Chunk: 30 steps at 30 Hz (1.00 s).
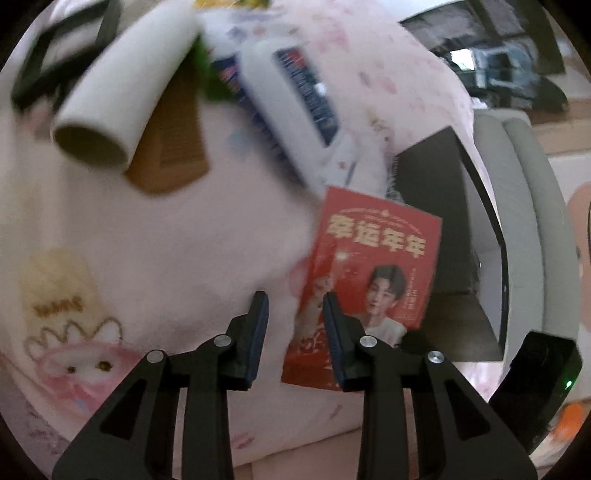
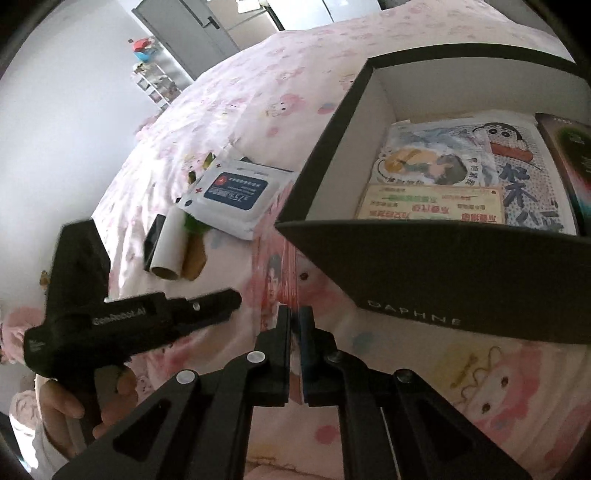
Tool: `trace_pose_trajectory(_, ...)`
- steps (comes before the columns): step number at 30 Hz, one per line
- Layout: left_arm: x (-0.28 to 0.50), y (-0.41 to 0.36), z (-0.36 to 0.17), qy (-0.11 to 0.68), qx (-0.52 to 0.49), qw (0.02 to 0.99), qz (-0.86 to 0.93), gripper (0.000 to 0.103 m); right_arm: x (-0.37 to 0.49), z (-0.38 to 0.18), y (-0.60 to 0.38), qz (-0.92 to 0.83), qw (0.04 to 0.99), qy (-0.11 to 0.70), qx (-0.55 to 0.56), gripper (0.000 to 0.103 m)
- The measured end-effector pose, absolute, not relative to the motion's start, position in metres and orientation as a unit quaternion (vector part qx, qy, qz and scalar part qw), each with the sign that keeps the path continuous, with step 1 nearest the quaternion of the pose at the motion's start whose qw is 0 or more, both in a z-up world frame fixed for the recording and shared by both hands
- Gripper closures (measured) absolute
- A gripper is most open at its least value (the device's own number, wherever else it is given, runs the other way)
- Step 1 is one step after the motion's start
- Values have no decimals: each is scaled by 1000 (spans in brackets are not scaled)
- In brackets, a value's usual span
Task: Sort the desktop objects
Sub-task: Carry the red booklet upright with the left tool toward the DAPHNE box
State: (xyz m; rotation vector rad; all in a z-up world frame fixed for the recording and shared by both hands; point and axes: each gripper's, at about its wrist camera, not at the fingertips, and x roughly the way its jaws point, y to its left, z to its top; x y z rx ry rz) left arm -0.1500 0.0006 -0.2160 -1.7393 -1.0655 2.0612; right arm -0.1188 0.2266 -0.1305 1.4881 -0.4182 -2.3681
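Pink bedspread [image 2: 369, 29]: right tongs [image 2: 294, 314] pinch red card [image 1: 369, 273] edge-on; left tongs [image 1: 295, 299] open beside it.

Soft daylight; left wrist view motion-blurred, fisheye edges bent and dark.

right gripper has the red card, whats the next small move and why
Probably lift the red card up and over the black box wall. The right gripper is shut on its edge, the box beside it already holds flat cards, and the left gripper is open.
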Motion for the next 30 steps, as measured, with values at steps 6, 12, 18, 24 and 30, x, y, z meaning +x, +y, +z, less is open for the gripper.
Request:
trace_pose_trajectory(6, -153, 5, -224, -392, -584, 137, 697, 61, -123, -142, 232, -815, 147, -155, 539, 97)
trace_pose_trajectory(12, -153, 17, -218, -362, -589, 158, 705, 61, -120, -140, 232, -816, 152, -152, 537, 97)
trace_pose_trajectory(18, -152, 22, -206, -338, -582, 174, 719, 56, -116, -136, 234, -821, 154, -150, 529, 97)
trace_pose_trajectory(24, -151, 24, -201, -349, -574, 193, 715, 56, -110, -125, 235, -830, 156, -149, 514, 96)
trace_pose_trajectory(30, -140, 23, -185, -400, -547, 261, 687, 56, -94, -89, 231, -866, 173, -104, 458, 96)
